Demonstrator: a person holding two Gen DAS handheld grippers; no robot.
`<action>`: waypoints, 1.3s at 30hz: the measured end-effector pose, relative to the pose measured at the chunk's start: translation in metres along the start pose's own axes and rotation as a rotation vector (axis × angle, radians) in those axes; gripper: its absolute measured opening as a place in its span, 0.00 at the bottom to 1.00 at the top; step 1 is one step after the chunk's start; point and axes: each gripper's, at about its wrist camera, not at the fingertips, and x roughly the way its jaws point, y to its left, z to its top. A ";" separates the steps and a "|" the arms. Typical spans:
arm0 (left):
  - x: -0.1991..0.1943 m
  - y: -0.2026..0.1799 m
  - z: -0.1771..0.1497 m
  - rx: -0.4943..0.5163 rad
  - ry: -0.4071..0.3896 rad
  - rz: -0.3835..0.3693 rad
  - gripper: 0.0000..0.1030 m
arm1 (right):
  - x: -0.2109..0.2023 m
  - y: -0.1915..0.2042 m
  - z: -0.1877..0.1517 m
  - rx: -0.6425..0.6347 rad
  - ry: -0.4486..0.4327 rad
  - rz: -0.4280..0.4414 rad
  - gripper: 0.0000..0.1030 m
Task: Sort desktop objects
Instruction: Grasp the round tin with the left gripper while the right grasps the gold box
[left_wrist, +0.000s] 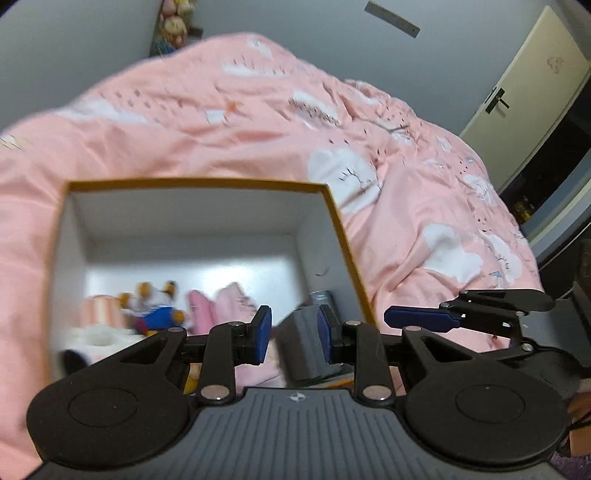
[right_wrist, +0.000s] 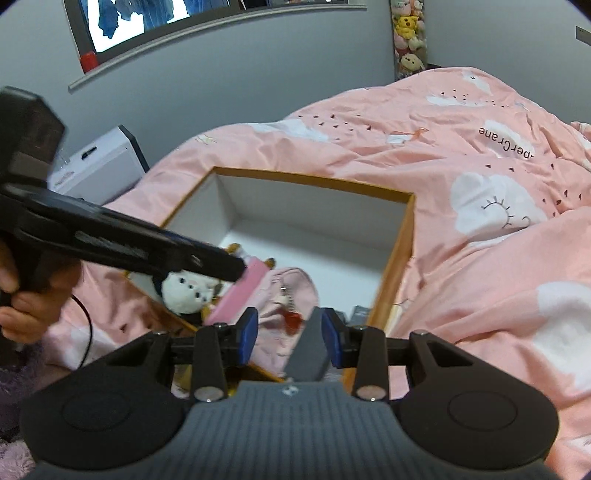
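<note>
While both claws hang over the one open box (right_wrist: 403, 236), the entry turns on which of them lies nearer to what is inside.

- Box: orange-rimmed, white inside, set on the pink duvet (right_wrist: 480, 266). Its far half shows bare floor; the goods crowd the near end.
- Contents, right wrist view: white plush toy (right_wrist: 184, 291) at near left; pink slab (right_wrist: 240, 291) beside it, its long axis running from near left to far right; pink pouch (right_wrist: 295, 284) with a red charm (right_wrist: 293, 319), just ahead of the pads.
- Right gripper (right_wrist: 290, 328): jaws moderately apart, nothing pinched. A grey wedge (right_wrist: 308, 350) sits against the right-hand pad; whether it belongs to the tool, I cannot tell. The pouch lies straight ahead and below, so this claw looks the better placed for it.
- Left gripper (left_wrist: 294, 332): jaws likewise parted, with a similar grey block by one pad and a gap to the other. Seen from the right wrist, it reaches in from the left, its tip over the slab's far end and the plush; contact cannot be told.
- Judgement: a grip on the slab calls for jaws set across its narrow width, not along its diagonal.
</note>
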 end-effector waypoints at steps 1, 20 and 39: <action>-0.009 0.002 -0.003 0.009 -0.008 0.021 0.29 | 0.001 0.004 -0.003 0.004 -0.005 0.006 0.39; 0.013 0.057 -0.091 -0.132 0.135 0.190 0.33 | 0.065 0.076 -0.055 -0.045 0.158 -0.020 0.40; 0.026 0.073 -0.108 -0.135 0.118 0.215 0.36 | 0.087 0.074 -0.056 0.020 0.192 -0.005 0.42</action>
